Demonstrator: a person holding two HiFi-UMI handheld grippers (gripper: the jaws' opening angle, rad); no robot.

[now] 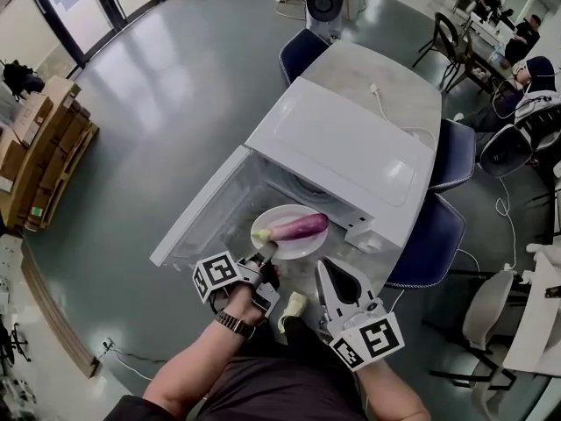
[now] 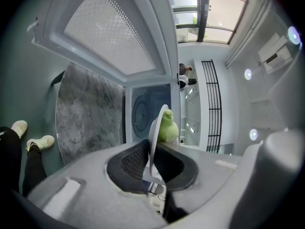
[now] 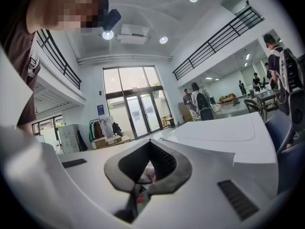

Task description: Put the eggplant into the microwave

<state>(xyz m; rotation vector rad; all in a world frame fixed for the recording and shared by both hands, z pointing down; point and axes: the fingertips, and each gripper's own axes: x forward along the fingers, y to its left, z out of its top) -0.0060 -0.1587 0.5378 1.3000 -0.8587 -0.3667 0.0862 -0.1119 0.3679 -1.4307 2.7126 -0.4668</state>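
- The left tool (image 1: 263, 258) is clamped on the near rim of a white plate (image 1: 303, 251). In the left gripper view the thin edge of the plate (image 2: 153, 128) stands pinched between the pads. Gripping the rim lets one tool carry dish and load together without squeezing the soft vegetable.
- The eggplant (image 1: 298, 227) lies across that plate, purple body to the right and green stem end (image 2: 167, 125) nearest the left tool. It rides on the plate and nothing grips it directly.
- The right tool (image 1: 324, 268) is just beside, to the right. Its jaws are together with nothing between them (image 3: 148, 151), likely kept free to steady the plate or shut the door.
- The plate sits at the mouth of the microwave (image 1: 337, 147), whose cavity (image 2: 145, 109) lies straight ahead of the left tool. Whether the plate has touched down inside cannot be told.
- The door (image 1: 197, 209) is swung wide to the left, leaving the opening clear.
- The microwave stands on a grey bench (image 1: 390, 82) with chairs (image 1: 434, 235) round it.
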